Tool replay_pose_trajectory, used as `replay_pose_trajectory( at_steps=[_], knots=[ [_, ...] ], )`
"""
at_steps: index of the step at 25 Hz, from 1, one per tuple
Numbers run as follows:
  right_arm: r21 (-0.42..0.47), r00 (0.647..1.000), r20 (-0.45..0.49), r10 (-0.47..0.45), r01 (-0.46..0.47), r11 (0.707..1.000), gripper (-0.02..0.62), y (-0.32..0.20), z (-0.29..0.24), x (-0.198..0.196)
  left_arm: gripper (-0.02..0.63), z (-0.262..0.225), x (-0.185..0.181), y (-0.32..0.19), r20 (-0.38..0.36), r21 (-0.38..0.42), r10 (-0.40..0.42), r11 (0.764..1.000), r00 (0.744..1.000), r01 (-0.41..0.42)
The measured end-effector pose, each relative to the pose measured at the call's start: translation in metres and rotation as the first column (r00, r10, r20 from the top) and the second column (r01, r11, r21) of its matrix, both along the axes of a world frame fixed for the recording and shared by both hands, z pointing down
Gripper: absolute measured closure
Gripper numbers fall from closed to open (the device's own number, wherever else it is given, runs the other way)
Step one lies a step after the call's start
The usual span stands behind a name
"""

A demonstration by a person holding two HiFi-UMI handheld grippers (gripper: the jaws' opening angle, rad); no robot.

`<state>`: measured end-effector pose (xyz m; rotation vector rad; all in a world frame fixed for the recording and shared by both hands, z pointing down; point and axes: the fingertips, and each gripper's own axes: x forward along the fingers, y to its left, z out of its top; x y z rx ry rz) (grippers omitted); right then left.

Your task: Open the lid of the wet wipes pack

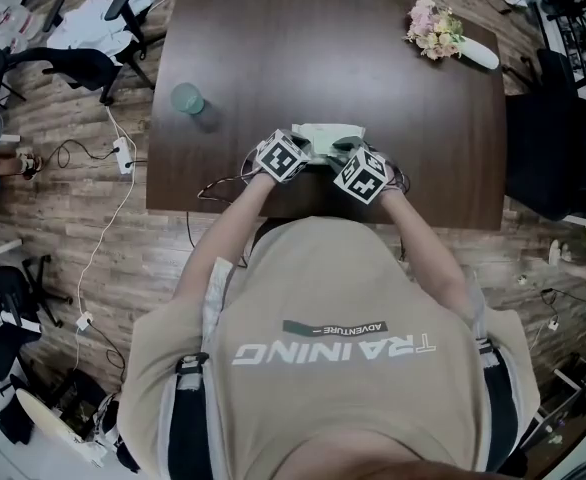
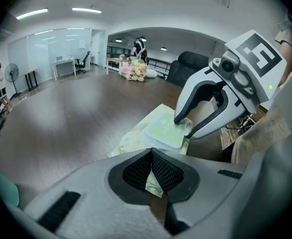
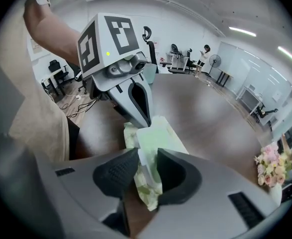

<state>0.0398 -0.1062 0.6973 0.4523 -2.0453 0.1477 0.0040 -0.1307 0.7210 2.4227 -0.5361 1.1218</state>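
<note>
Two gripper views reveal what the head view hides: the left hand-held gripper (image 2: pixel 151 152) pinches an edge of the wet wipes pack (image 2: pixel 127 139); the right hand-held gripper (image 3: pixel 146 159) stands wide, astride the lid (image 3: pixel 153 136).

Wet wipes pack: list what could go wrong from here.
The left tongs pinch only the pack's soft end; it may slip free when the lid is pulled. The right tongs stand open round the lid's thin edge and could miss it. The pack lies near the table's edge and might slide off.
</note>
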Motion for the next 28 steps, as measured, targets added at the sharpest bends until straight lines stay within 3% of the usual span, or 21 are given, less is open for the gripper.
replay_pose_trajectory(
  at_steps=[28],
  knots=[
    [0.116, 0.994, 0.088, 0.059, -0.069, 0.991, 0.548, -0.037, -0.049, 0.002, 0.597, -0.004, 0.001, 0.0, -0.002, -0.003, -0.008, 1.0, 1.0, 0.008]
  ],
)
